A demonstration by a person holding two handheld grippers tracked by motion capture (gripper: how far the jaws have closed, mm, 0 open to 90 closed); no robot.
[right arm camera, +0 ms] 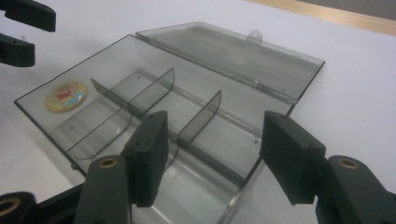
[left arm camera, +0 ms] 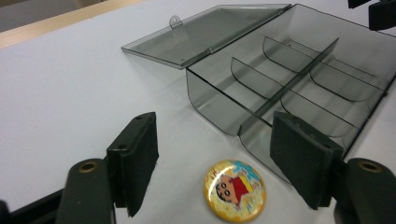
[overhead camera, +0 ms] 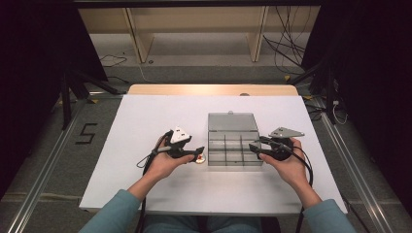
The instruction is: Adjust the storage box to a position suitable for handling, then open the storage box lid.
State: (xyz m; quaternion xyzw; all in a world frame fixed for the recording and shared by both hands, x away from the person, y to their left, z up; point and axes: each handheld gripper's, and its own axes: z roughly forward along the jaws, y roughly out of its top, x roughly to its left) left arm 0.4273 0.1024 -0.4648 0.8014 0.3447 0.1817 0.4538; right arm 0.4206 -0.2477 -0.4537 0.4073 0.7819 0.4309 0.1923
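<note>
Left gripper is hovering with jaws apart just over the badge, which is lying flat on the white table, just left of the box at its near-left corner. Right gripper is sitting at the box's right edge, jaws apart and gripping nothing. The smoky clear box is lying open, lid folded flat on the far side, compartments empty.

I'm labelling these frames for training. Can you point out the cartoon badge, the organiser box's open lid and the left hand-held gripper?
cartoon badge (left arm camera: 234, 189), left gripper view, centre of its printed face
open lid (left arm camera: 210, 31), left gripper view, middle of the lid panel
left hand-held gripper (left arm camera: 215, 165), left gripper view, midway between its fingertips
</note>
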